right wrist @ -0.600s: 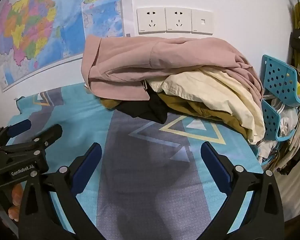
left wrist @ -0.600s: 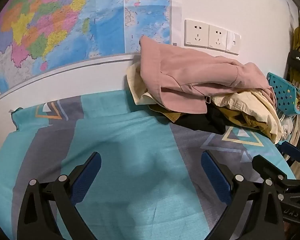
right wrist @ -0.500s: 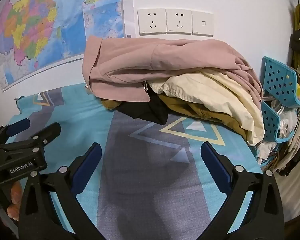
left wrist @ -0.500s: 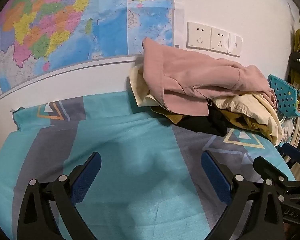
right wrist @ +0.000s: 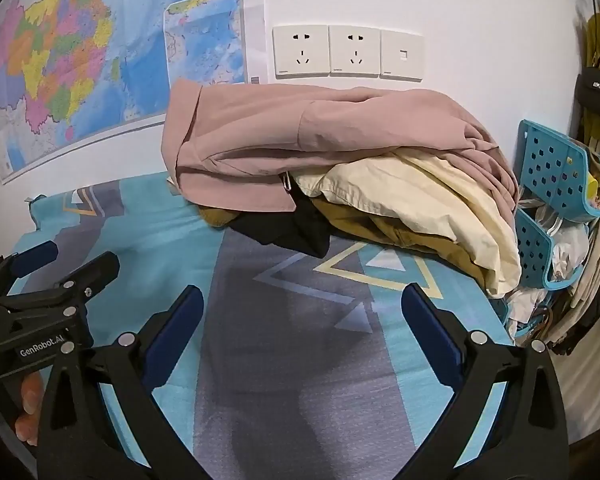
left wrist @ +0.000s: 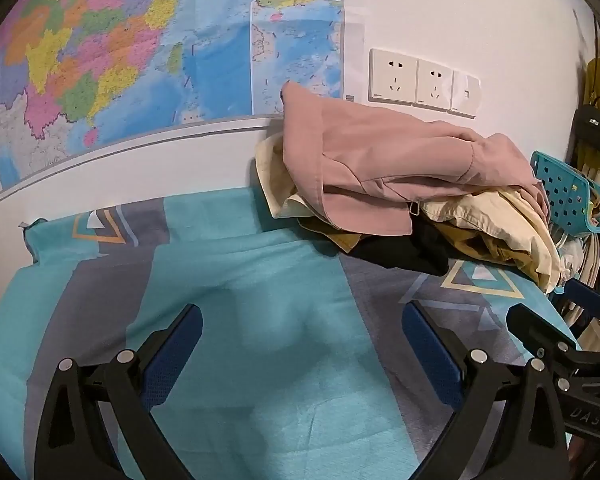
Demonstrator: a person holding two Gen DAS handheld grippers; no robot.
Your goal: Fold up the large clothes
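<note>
Matt cloth clothes (right wrist: 340, 152); plastic basket (right wrist: 556, 160).

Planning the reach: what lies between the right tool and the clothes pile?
Only bare patterned bedsheet, as the right wrist view shows, between the open right tool and the clothes pile.

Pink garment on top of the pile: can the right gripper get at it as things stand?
Probably yes. The right gripper is open and empty, and only bare bedspread lies between it and the pink garment, which sits uncovered on top of the clothes pile.
</note>
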